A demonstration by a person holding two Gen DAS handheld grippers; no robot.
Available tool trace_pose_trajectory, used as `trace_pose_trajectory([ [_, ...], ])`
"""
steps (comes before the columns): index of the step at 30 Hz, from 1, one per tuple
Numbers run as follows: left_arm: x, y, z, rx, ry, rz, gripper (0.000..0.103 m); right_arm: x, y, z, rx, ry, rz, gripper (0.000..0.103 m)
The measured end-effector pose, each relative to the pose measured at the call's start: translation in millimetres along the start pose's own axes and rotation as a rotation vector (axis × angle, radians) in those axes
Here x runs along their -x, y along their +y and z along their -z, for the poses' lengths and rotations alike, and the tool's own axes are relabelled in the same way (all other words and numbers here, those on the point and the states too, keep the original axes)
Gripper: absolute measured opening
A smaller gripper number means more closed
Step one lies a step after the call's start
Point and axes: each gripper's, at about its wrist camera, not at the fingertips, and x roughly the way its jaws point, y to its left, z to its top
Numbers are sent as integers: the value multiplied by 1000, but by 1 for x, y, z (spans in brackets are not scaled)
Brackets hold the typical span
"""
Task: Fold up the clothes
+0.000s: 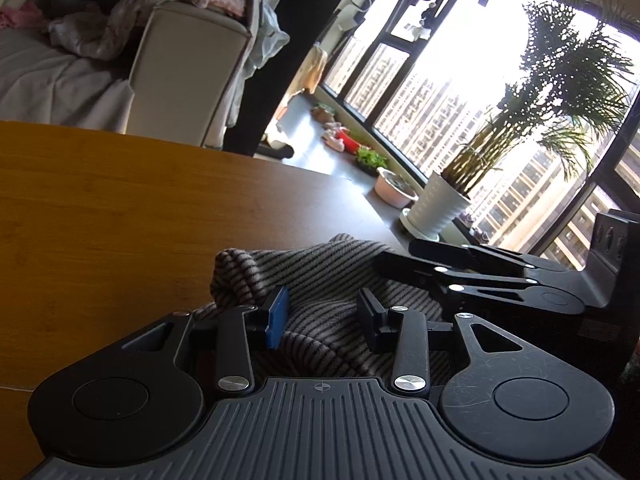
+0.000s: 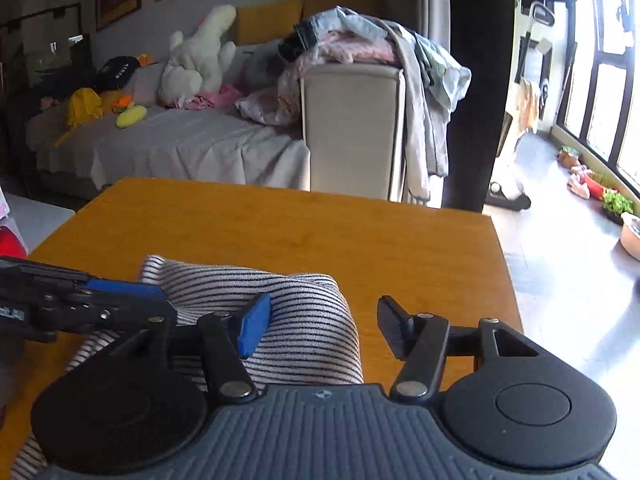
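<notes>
On the wooden table (image 2: 280, 224), I hover both wide-open, empty grippers, left (image 1: 324, 316) and right (image 2: 320, 328), over the bunched striped garment (image 2: 304, 320), judging each should pinch one layer only at matching edges.

Left hand-held gripper (image 1: 322, 316) open over a rumpled striped garment (image 1: 320, 280) on the wooden bench (image 1: 100, 220). Right hand-held gripper (image 1: 400, 256) rests at the garment's far edge.
</notes>
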Motion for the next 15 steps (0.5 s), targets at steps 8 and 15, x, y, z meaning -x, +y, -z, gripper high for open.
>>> trace_pose_trajectory([
  [8, -3, 0, -3, 8, 0, -4, 42, 38, -13, 29, -108, -42, -53, 67],
  [15, 37, -12, 3, 40, -29, -32, 69, 92, -18, 71, -126, -43, -78, 73],
])
